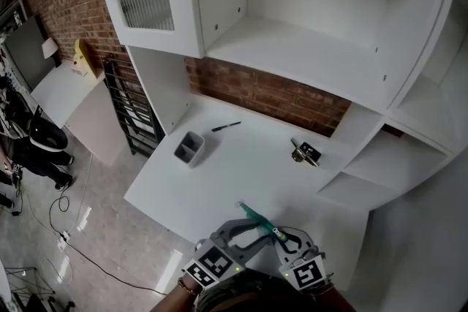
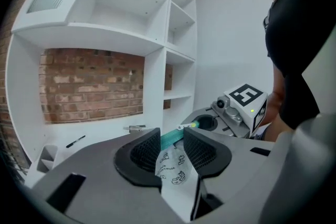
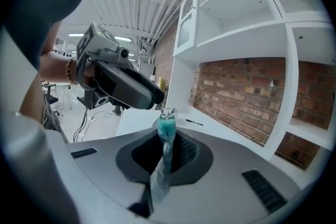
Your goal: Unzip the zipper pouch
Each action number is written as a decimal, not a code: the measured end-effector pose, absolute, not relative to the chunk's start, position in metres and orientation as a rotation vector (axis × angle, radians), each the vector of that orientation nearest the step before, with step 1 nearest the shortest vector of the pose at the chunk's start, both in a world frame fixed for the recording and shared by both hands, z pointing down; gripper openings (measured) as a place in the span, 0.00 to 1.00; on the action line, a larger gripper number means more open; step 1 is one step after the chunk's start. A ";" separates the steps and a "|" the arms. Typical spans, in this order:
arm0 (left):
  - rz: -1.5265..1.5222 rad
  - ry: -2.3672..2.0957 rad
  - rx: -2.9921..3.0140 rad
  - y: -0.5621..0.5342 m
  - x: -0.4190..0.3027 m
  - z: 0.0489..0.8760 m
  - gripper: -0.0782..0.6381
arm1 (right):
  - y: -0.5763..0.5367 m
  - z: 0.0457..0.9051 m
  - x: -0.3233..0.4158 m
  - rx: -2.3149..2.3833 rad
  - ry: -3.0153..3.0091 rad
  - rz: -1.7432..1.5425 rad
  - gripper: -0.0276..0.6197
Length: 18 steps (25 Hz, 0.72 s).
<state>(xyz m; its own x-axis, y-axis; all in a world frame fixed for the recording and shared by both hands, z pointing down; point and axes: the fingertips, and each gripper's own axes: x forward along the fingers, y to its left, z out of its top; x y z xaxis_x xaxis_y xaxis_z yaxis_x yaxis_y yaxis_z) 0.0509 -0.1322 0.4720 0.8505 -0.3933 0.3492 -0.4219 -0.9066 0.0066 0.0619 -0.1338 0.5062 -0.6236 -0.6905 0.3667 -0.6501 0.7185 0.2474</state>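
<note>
Holding the zipper pouch (image 1: 256,218) taut along its teal zipper line looks like the key to this step. One pair of tongs should anchor the fabric beside the slider while the other draws the pull straight along the teeth, not sideways, and the looser pair needs a firm bite first. From the head view, the left tongs (image 1: 245,234) and right tongs (image 1: 291,239) meet close to the person's body, with the pouch in the air between them, off the near edge of the white surface (image 1: 241,172). On that surface a grey container (image 1: 189,148), a pen (image 1: 226,126) and a small metal object (image 1: 305,153) lie well apart from the pouch; how the jaws stand cannot be read here. The left gripper view supplies that. Its jaws stand a little apart with the white printed fabric and the teal zipper band (image 2: 170,138) running through the gap, apparently lying loose rather than pinched, and the band leads on to the right tongs just beyond. The right gripper view shows what neither other view does: those jaws are closed tight on the pouch's thin edge, with the teal end and a small pale pull (image 3: 168,112) standing above them. No view shows how far the zipper is open.
</note>
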 end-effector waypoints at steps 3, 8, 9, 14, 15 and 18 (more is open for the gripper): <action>0.615 -0.643 2.942 -0.132 0.059 0.482 0.30 | -0.135 0.508 0.062 1.024 -2.445 -0.165 0.05; 0.670 -0.600 2.886 -0.131 0.066 0.493 0.30 | -0.135 0.513 0.060 0.984 -2.377 -0.278 0.05; 0.683 -0.590 2.875 -0.132 0.066 0.495 0.29 | -0.135 0.515 0.060 0.978 -2.362 -0.312 0.05; 0.747 -0.530 2.854 -0.130 0.073 0.505 0.29 | -0.139 0.528 0.062 0.917 -2.260 -0.417 0.05; 0.757 -0.521 2.853 -0.129 0.075 0.506 0.29 | -0.140 0.529 0.062 0.910 -2.251 -0.421 0.05; 0.755 -0.496 2.835 -0.128 0.078 0.506 0.29 | -0.142 0.531 0.062 0.893 -2.235 -0.429 0.05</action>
